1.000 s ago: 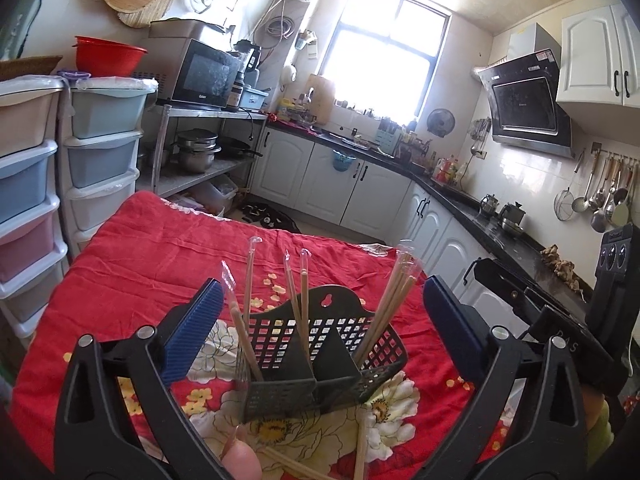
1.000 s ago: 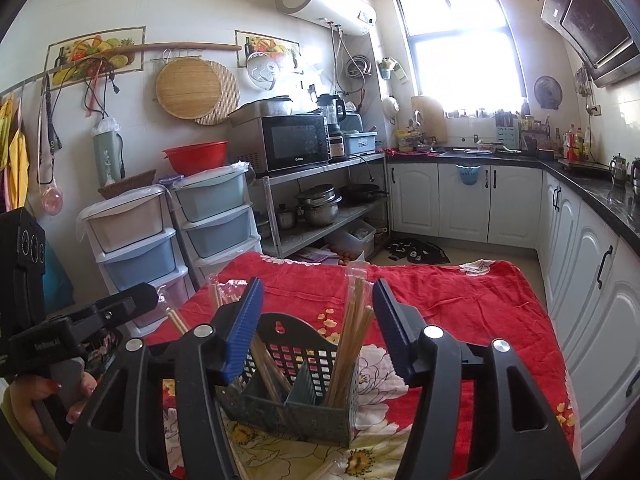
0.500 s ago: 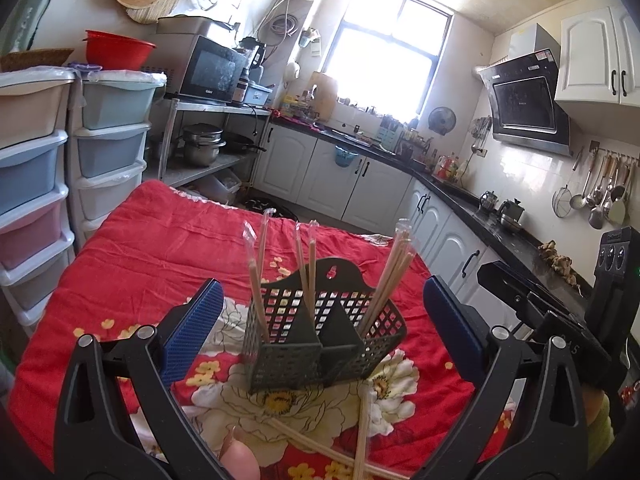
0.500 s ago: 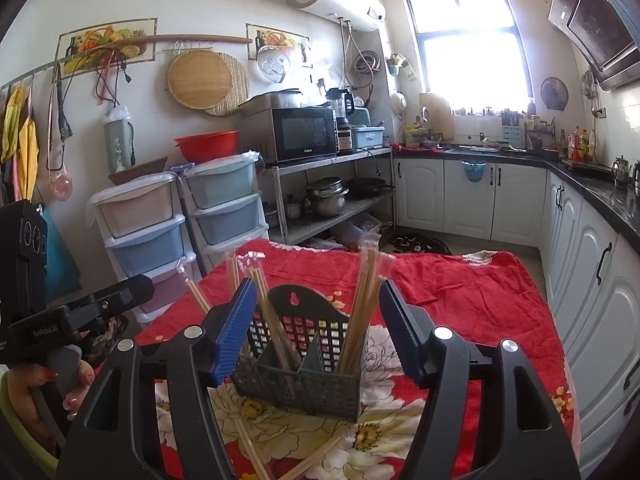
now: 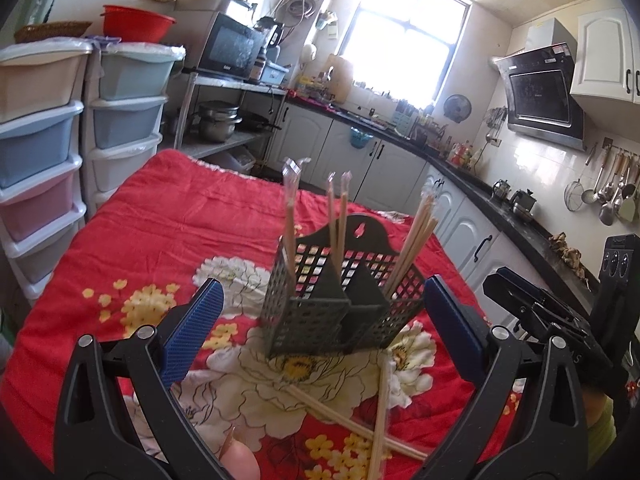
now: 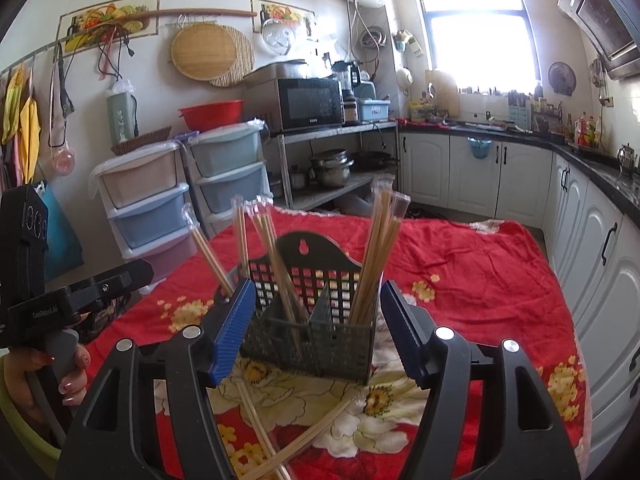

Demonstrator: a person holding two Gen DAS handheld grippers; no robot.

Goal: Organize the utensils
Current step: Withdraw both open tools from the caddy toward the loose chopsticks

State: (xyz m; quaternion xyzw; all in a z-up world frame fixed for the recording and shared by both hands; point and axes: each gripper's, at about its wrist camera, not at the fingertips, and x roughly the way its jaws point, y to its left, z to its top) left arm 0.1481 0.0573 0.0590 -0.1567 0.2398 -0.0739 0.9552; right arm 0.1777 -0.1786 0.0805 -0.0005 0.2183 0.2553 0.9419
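A dark grey perforated utensil caddy (image 5: pixel 340 300) stands on the red floral tablecloth (image 5: pixel 160 240); it also shows in the right wrist view (image 6: pixel 312 328). Wrapped wooden chopsticks stand in its compartments (image 5: pixel 412 244) (image 6: pixel 376 256). Loose wrapped chopsticks (image 5: pixel 352 412) lie crossed on the cloth in front of it, also in the right wrist view (image 6: pixel 276 436). My left gripper (image 5: pixel 320 328) is open and empty, just in front of the caddy. My right gripper (image 6: pixel 316 336) is open and empty, its blue pads either side of the caddy's front.
Stacked plastic drawer units (image 5: pixel 44 152) stand left of the table. A metal shelf with a microwave (image 6: pixel 308 104) and pots is behind. White kitchen cabinets (image 6: pixel 476 172) line the back and right. The other hand-held gripper shows at each view's edge (image 6: pixel 60 304).
Both grippers have pulled back and risen from the caddy. The loose crossed chopsticks on the cloth in front have come into view. Both stay open.
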